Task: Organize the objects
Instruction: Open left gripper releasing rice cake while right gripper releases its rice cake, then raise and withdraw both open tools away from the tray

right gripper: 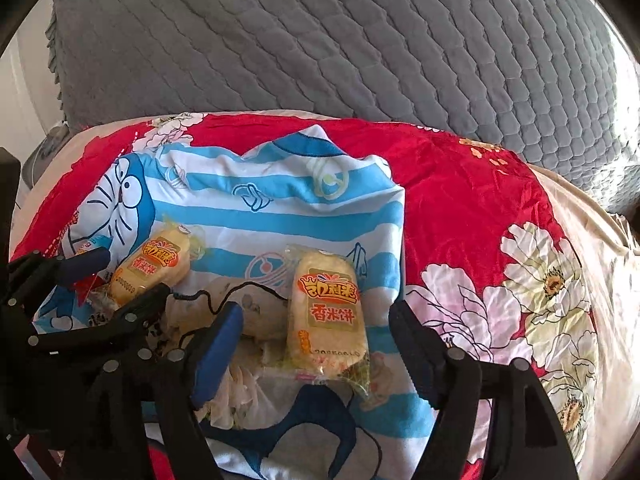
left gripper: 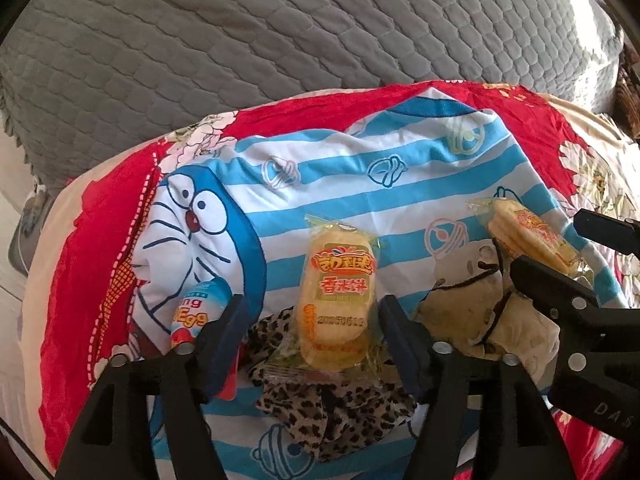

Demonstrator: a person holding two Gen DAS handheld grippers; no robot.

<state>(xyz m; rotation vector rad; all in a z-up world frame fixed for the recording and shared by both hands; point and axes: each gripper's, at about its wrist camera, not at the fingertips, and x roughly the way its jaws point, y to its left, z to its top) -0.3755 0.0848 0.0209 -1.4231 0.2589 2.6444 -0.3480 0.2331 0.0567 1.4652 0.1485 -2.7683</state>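
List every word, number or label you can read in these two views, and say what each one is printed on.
"香米饼": on both rice cracker packets, the left packet and the right packet.
"20250619": date stamp on the left packet, slightly blurred.
Orange brand characters above "香米饼": stylised, not surely readable.
"ng" and "Egg": partial words on the blue and white tube, the rest hidden.
"DAS": partial letters on the right gripper body.
Small print under "香米饼": too blurred.

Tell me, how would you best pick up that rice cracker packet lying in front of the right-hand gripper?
Probably across its long sides at the middle. The rice cracker packet lies flat on the striped cloth, lengthwise away from the right gripper, whose open jaws already straddle it. Coming down from above and closing on the firm crackers looks safer than pinching the thin crinkly end seals.
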